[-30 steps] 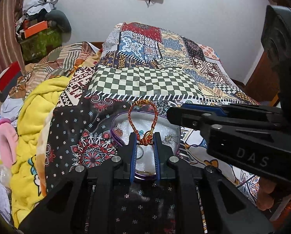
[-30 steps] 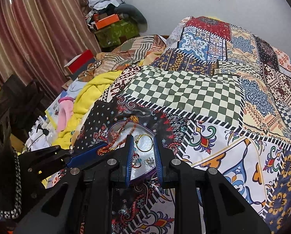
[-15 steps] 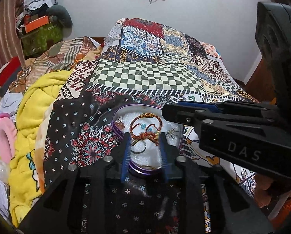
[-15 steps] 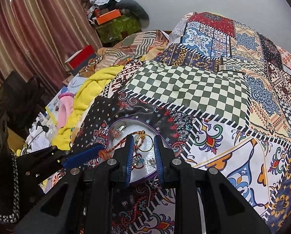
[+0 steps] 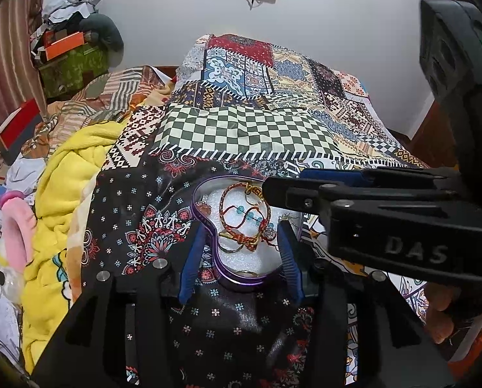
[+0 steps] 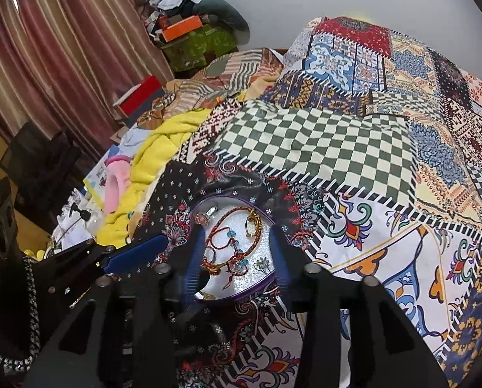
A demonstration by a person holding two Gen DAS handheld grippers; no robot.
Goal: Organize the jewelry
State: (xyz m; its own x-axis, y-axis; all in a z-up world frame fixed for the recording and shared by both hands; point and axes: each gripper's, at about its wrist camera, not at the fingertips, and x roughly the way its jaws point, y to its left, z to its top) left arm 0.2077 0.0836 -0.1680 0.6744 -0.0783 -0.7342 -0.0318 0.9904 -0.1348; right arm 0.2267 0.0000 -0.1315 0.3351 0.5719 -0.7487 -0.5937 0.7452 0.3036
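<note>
Hovering low over the bed (image 5: pixel 247 132), the left gripper (image 5: pixel 241 245) is held with jaws spread wide, empty. The red-gold braided bracelet (image 5: pixel 244 216) is seen lying inside the purple-rimmed tin (image 6: pixel 237 296). The right gripper (image 6: pixel 237 258) is angled in alongside, also spread and empty.

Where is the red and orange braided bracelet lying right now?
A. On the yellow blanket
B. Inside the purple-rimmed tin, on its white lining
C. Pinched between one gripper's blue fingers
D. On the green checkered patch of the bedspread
B: the braided bracelet lies loose on the white lining inside the purple-rimmed tin, and the left gripper stands open around it, its blue fingers apart and empty.
</note>
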